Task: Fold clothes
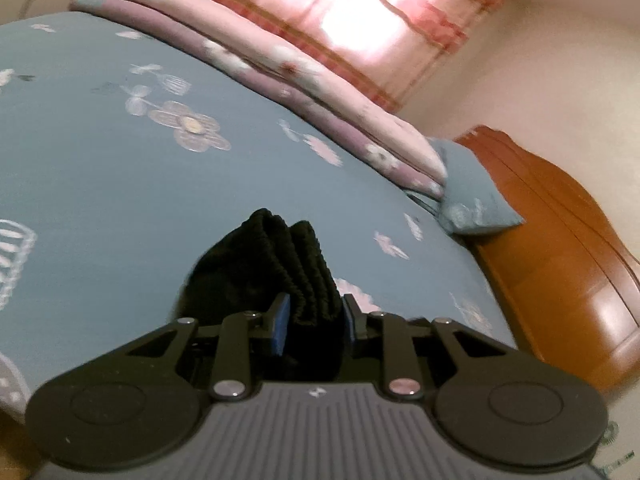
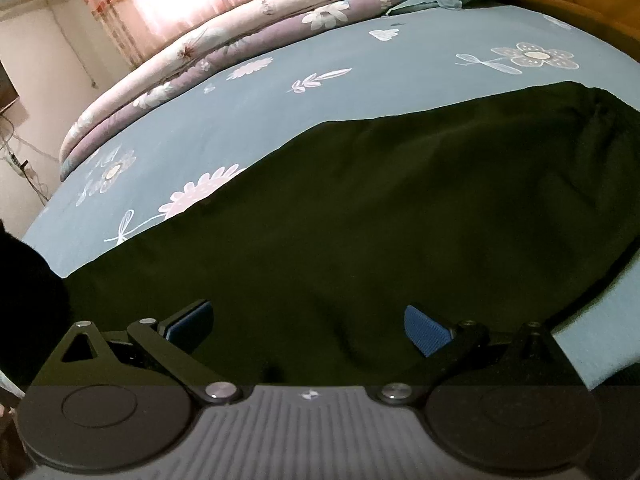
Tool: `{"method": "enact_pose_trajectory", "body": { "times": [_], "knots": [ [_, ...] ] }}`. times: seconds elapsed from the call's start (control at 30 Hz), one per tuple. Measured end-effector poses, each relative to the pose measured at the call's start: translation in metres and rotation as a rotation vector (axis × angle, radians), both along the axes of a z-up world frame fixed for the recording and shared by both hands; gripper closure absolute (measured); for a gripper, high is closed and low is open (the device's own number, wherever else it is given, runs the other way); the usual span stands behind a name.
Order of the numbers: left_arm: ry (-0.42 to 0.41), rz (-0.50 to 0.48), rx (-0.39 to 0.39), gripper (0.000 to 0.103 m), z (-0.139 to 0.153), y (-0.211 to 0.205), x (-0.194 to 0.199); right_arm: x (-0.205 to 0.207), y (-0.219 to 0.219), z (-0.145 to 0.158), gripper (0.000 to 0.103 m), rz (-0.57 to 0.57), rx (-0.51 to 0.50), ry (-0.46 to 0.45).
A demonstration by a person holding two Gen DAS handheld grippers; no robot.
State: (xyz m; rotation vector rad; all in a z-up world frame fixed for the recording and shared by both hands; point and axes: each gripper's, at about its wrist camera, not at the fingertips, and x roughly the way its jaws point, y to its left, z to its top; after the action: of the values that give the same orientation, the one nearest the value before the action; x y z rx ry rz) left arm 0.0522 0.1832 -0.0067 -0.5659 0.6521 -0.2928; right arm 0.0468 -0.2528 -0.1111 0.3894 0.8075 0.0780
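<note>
**Left gripper pinches bunched black garment; right gripper spread wide over the rest**

Landmark: the bed sheet point(image 1: 100, 184), blue-grey w/ white flower prints, covering the bed.

Left gripper point(image 1: 316, 320): jaws narrow, blue pads point(image 1: 282, 322) pressing on both sides of a gathered, ribbed bunch of the black garment point(image 1: 288, 264). The bunch stands up from betw. the pads in several folds and sits in front of the sheet in the left wrist view. View is a bit blurred, so can't tell whether this part of the fabric touches the sheet.

Right gripper point(image 2: 310, 326): jaws wide apart, blue pads point(image 2: 426, 330) well separated, nothing clamped. It sits just over the garment; contact can't be told.

Black garment point(image 2: 360, 220) in the right wrist view: lies spread flat on the sheet, covering most of its near part, w/ its far edge running diagonally across the flower prints. At the left edge of that view, a dark mass rises off the sheet, too dark to id.

Beyond the sheet's far edge: a folded quilt point(image 1: 280, 64), pink and lilac w/ flowers. A blue-grey pillow point(image 1: 472, 192) lies at the quilt's end, next to the wooden headboard point(image 1: 560, 248). Behind the quilt hangs a pink checked curtain point(image 1: 360, 20), lit bright from behind.
</note>
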Motion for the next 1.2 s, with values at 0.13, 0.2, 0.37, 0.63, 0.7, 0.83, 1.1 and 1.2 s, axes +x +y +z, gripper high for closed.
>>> {"method": "enact_pose_trajectory", "body": {
  "times": [0.13,0.2,0.37,0.63,0.7,0.83,1.1,1.2],
  "knots": [
    [0.006,-0.064,-0.018,0.078,0.002,-0.029,0.016,-0.001,-0.002,-0.001,0.0,-0.005,0.006,0.002],
    [0.014,-0.092,-0.013,0.078,0.002,-0.044,0.025,-0.001,-0.002,-0.002,0.0,-0.006,0.007,0.003],
    [0.056,-0.188,0.003,0.091,-0.013,-0.086,0.05,-0.004,-0.006,-0.004,0.0,-0.014,0.012,0.008],
    [0.189,-0.255,0.102,0.089,-0.05,-0.114,0.06,-0.006,-0.014,-0.007,0.0,-0.016,0.022,0.007],
    [0.182,-0.253,0.111,0.083,-0.049,-0.11,0.057,-0.002,-0.012,-0.006,0.0,0.006,0.045,0.003],
    [0.188,-0.236,0.268,0.065,-0.043,-0.104,0.053,0.016,0.0,-0.004,0.0,0.135,0.207,-0.01],
    [0.253,-0.268,0.388,0.055,-0.073,-0.082,0.039,0.099,0.066,-0.008,0.0,0.472,0.565,0.053],
    [0.288,-0.283,0.371,0.053,-0.088,-0.074,0.041,0.131,0.096,-0.017,0.0,0.533,0.585,0.112]
  ]
}}
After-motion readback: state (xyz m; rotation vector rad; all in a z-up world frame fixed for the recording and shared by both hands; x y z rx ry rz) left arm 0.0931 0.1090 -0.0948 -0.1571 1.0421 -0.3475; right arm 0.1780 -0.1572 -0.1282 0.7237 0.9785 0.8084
